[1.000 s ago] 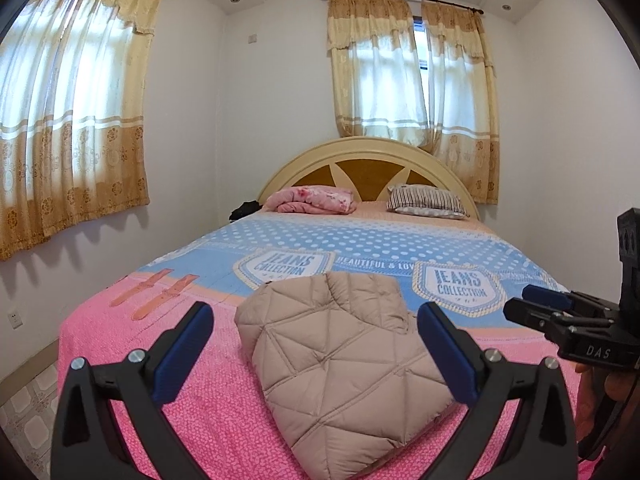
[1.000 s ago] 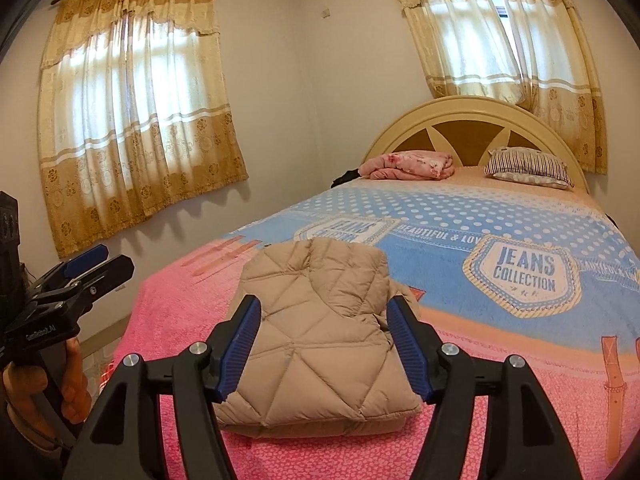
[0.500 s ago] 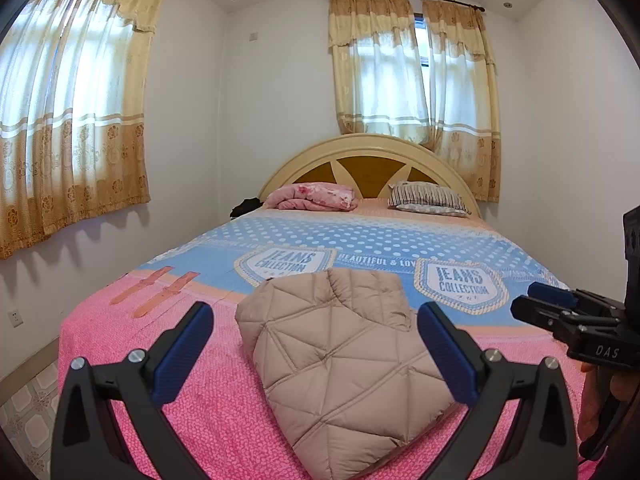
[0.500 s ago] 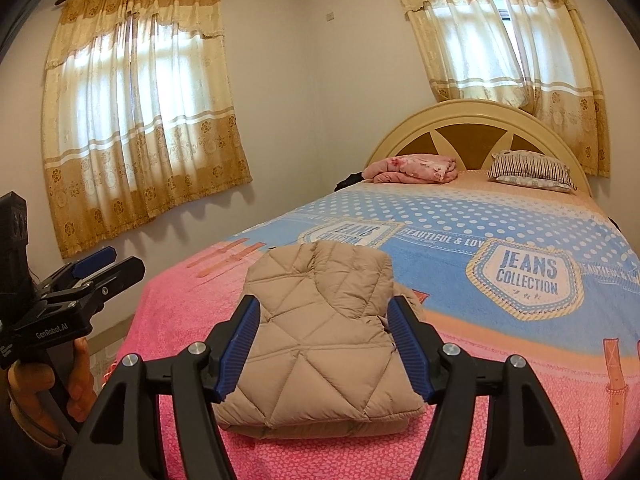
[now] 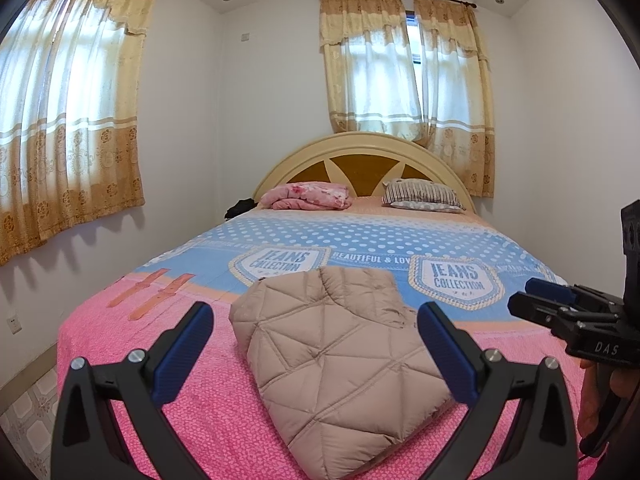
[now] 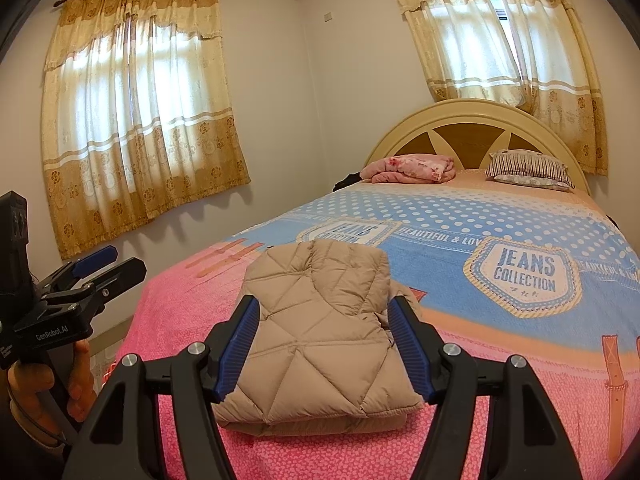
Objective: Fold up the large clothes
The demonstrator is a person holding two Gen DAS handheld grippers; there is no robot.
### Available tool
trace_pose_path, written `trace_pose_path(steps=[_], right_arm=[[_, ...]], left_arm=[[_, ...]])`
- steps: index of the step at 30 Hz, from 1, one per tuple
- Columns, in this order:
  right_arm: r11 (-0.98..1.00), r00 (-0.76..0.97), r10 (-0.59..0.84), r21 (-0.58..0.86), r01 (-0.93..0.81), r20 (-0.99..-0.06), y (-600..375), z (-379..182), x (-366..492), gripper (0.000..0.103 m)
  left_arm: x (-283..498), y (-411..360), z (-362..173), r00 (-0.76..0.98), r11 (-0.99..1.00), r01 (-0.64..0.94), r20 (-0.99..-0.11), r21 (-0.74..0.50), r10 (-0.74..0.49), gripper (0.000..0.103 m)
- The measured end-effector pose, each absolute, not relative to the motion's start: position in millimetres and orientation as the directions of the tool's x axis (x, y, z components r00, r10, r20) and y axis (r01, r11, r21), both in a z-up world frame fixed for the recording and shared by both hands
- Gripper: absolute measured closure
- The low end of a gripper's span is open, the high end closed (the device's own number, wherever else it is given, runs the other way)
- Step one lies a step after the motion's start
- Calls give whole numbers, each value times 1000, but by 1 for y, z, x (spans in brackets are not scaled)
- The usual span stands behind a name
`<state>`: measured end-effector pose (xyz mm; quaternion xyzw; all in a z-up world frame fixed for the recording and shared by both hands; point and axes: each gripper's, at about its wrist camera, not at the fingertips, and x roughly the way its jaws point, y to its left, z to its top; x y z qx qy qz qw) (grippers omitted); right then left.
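A beige quilted puffer jacket (image 5: 340,356) lies folded into a compact bundle on the pink end of the bed; it also shows in the right wrist view (image 6: 320,332). My left gripper (image 5: 314,350) is open and empty, held back from the bundle, above the bed's foot. My right gripper (image 6: 324,348) is open and empty, also short of the bundle. Each gripper shows from the side in the other's view: the right one (image 5: 560,304) and the left one (image 6: 104,268). Neither touches the jacket.
The bed (image 5: 120,344) has a pink and blue "Jeans Collection" cover. A folded pink blanket (image 5: 308,196) and a striped pillow (image 5: 422,196) lie by the headboard (image 5: 360,152). Walls with curtained windows stand to the left and behind. Tiled floor (image 5: 24,408) shows at lower left.
Both grippers have drawn back and risen slightly from the folded jacket, staying open. The jacket has not moved.
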<state>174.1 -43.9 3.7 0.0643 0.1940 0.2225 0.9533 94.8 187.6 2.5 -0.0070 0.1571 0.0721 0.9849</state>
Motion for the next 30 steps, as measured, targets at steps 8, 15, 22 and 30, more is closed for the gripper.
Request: trace_pose_path(steps=[8,15,22,30], right_arm=[[895,832,443,213,-391,-333,-50,3,171,36],[894,838,444,216,-392,-317,-54,7,167,36],[894,839,445,217,-393,-313,-55,7,165,35],[891,834,452,215,-401,-318,-54,6,162,35]], left_arm=[[95,182,5,940,992,-125,-317,15,123,0],[91,176,10,941,990,-136,-308,34,140,0],[91,175,10,942,990,-134,-307,33,138,0],[90,174,10,943,992,-122,-307,29,125,0]])
